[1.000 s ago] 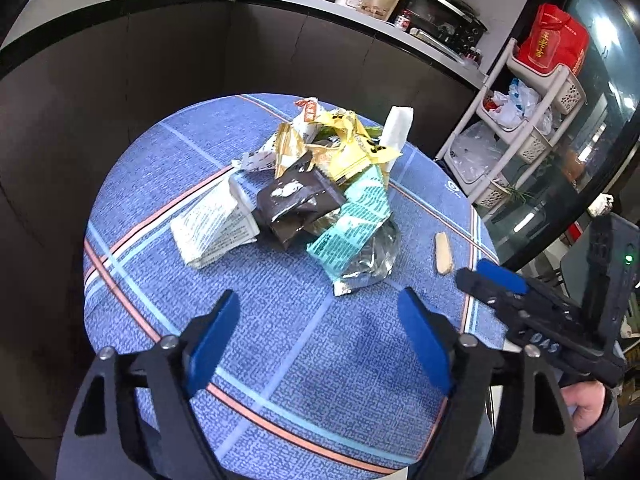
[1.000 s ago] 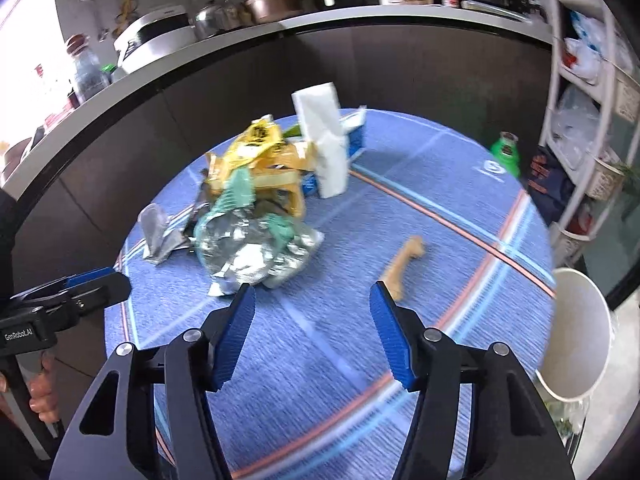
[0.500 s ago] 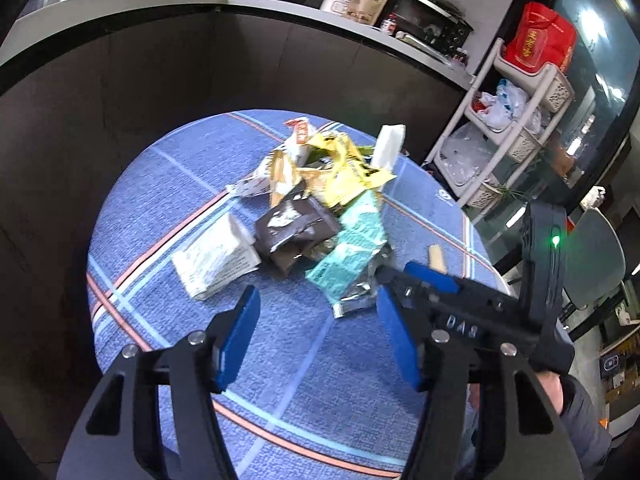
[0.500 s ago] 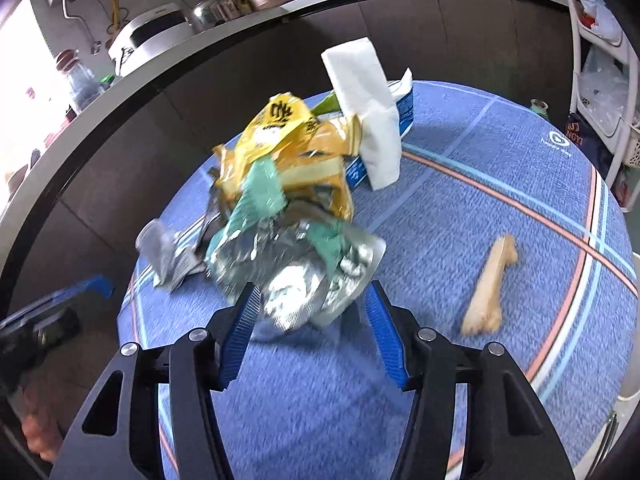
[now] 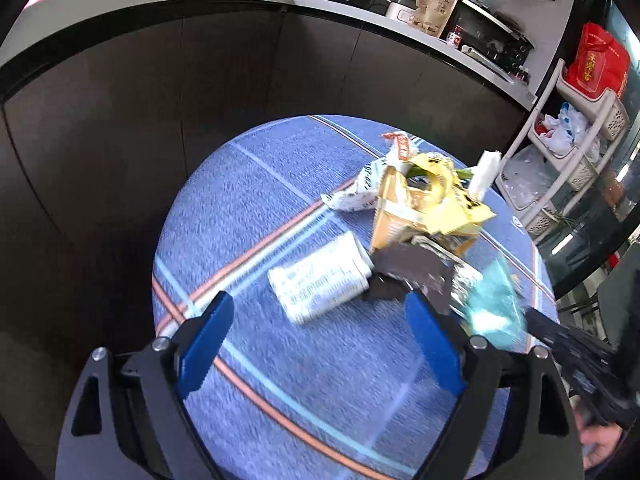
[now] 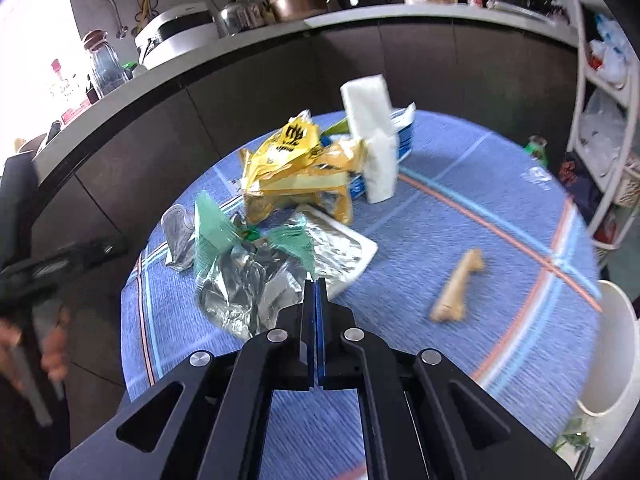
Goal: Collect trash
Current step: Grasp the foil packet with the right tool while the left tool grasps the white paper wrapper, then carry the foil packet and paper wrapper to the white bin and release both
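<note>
Barely begun: right hand-held gripper (image 6: 315, 286) pinched shut on silver-green wrapper (image 6: 256, 276) at its tips, left hand-held gripper (image 5: 320, 320) opening, empty; wrapper pile (image 5: 424, 208) ahead, uncollected on tabletop (image 5: 248, 200); white bin (image 6: 612, 352) right.

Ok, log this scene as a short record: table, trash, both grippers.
Table: round, under a blue striped cloth
Pile: yellow bags, white paper pack and foil wrapper, heaped together
Loose: bone-shaped stick, apart from the pile; white packet, beside it
Bin: white bin, at the table's edge
Left gripper: jaws opening, nothing between them
Right gripper: shut on the foil wrapper's near edge
</note>
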`<state>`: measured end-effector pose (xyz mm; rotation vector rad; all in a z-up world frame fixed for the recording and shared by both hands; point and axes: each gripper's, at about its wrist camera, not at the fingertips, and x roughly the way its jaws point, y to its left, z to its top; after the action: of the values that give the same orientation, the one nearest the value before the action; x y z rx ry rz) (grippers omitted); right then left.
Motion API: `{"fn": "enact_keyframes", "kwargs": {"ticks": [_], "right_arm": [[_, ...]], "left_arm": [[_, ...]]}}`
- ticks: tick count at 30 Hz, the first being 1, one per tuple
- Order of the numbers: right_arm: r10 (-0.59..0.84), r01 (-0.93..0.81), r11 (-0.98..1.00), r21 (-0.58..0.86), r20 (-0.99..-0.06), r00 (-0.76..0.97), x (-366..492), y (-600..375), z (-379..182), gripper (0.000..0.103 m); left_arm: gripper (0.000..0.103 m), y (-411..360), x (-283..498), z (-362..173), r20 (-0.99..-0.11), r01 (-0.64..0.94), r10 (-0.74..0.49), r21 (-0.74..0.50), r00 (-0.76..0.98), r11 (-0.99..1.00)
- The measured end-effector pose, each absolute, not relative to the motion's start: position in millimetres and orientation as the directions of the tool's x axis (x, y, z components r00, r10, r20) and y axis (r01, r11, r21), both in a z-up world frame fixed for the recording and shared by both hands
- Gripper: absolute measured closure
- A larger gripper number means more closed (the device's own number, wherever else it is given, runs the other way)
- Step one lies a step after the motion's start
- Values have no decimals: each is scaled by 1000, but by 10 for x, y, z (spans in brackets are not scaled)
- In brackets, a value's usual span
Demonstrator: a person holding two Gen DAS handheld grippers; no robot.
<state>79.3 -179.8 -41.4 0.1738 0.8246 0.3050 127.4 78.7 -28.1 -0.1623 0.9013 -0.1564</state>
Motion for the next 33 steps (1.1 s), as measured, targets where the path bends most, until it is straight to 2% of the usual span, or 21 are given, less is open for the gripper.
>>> {"fn": "enact_keyframes", "kwargs": {"ticks": [2, 4, 9, 11, 12, 13, 14, 16, 19, 23, 30, 33], "right_arm": [[323, -178, 945, 276, -685, 653, 721, -1872, -364, 103], [316, -166, 946, 278, -681, 660, 657, -1932, -317, 102], [310, -163, 948, 274, -683, 661, 569, -1999, -268, 102], [315, -165, 946, 278, -683, 659, 530, -2001, -275, 102], [319, -167, 945, 281, -683, 658, 524, -1996, -276, 102], [321, -168, 945, 282, -682, 657, 519, -1986, -277, 102], [323, -170, 944, 284, -681, 657, 514, -1979, -276, 102], [326, -173, 943, 285, -680, 656, 505, -1961, -269, 102], [332, -177, 940, 291, -673, 661, 466, -1960, -238, 102], [328, -173, 941, 291, -659, 676, 414, -1992, -172, 102], [306, -148, 945, 292, -628, 715, 323, -2142, -36, 102], [290, -132, 948, 290, -613, 735, 275, -2245, 37, 102]], "left_arm": [[20, 778, 1378, -341, -772, 83, -212, -204, 599, 975], [31, 781, 1480, -418, -781, 92, -241, -231, 577, 969], [48, 765, 1639, -614, -796, 108, -278, -262, 538, 959], [61, 769, 1665, -644, -797, 115, -283, -263, 534, 958], [75, 768, 1671, -665, -801, 118, -297, -277, 520, 954], [83, 779, 1682, -691, -805, 119, -312, -293, 505, 949], [84, 780, 1685, -709, -808, 119, -311, -292, 500, 949], [95, 766, 1681, -733, -816, 125, -294, -268, 498, 955], [100, 805, 1623, -691, -810, 108, -290, -274, 509, 956], [100, 822, 1460, -485, -778, 114, -303, -289, 551, 950], [100, 643, 1111, 87, -689, 216, -356, -284, 632, 934], [101, 463, 1001, 319, -646, 287, -415, -299, 641, 910]]}}
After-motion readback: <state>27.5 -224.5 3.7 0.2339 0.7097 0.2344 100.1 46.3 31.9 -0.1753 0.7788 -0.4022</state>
